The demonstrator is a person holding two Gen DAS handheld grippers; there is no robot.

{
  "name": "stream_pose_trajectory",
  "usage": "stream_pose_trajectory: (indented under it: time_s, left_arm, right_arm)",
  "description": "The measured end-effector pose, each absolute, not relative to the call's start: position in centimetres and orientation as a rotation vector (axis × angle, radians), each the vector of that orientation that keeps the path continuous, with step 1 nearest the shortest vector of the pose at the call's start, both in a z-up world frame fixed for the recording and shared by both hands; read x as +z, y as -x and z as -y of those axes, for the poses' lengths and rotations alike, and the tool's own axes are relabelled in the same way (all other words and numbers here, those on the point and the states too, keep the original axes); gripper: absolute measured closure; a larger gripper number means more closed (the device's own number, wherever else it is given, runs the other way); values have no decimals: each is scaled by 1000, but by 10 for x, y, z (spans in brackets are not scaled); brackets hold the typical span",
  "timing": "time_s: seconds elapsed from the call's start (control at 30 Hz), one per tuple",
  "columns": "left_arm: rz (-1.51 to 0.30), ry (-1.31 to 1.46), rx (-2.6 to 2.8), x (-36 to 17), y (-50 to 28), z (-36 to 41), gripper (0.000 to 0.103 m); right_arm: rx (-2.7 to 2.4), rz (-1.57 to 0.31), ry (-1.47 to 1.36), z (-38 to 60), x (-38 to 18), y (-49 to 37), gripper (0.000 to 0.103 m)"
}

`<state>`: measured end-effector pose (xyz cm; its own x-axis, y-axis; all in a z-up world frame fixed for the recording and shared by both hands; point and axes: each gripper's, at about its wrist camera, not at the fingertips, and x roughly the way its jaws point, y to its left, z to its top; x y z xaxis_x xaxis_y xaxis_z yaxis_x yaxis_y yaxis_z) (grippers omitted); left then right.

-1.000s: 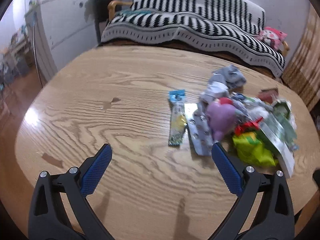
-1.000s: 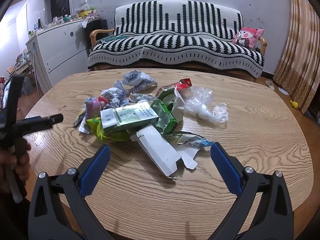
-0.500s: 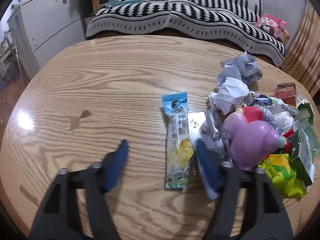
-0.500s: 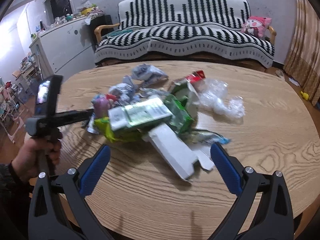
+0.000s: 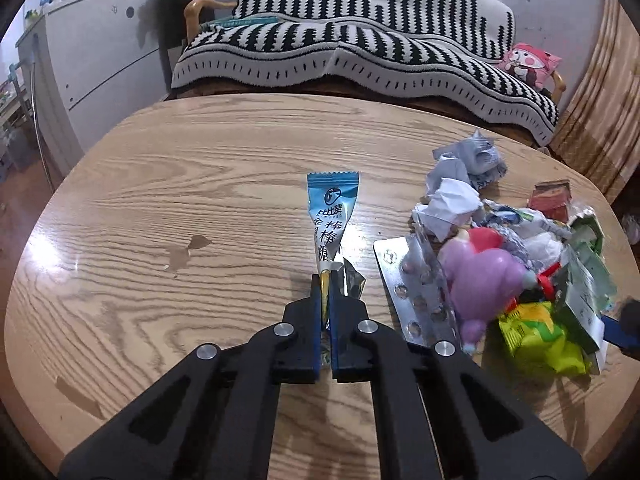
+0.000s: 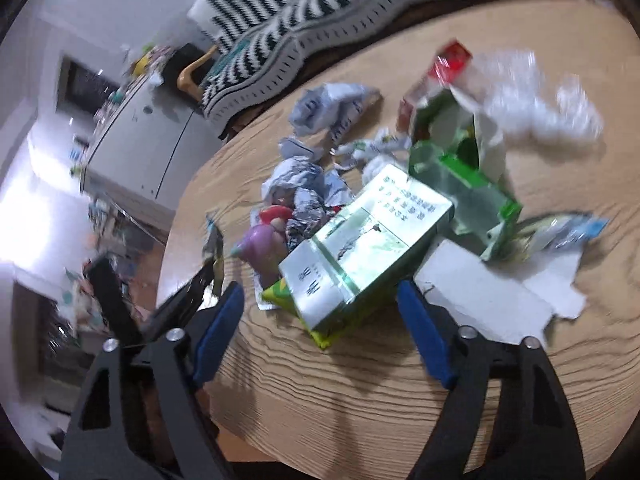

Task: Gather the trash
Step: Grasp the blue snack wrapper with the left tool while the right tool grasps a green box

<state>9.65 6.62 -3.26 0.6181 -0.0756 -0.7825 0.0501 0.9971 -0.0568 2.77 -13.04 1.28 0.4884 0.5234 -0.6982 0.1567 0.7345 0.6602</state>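
Left gripper pinches a candy wrapper; right gripper straddles a green-and-white carton.

At the centre of the left wrist view, the left gripper (image 5: 325, 292) has clamped its jaws on the near end of the blue candy wrapper (image 5: 331, 216) on the wooden table (image 5: 160, 208). The right gripper (image 6: 320, 312), jaws just narrowing, brackets the carton (image 6: 360, 248) in the trash pile; through the blur, neither pad seems to touch it.
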Motion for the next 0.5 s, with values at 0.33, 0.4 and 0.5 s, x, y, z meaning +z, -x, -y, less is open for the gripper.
stream_pose_trajectory:
  time_s: [0.33, 0.4, 0.5]
  left_arm:
    - [-884, 1, -96, -19, -79, -63, 101]
    - [-879, 4, -98, -15, -75, -60, 101]
    - [-856, 6, -103, -7, -67, -54, 101]
  right_arm:
    - [265, -1070, -985, 142, -18, -42, 83]
    - [284, -1049, -997, 143, -13, -43, 91]
    - [300, -1003, -953, 147, 6, -33, 91]
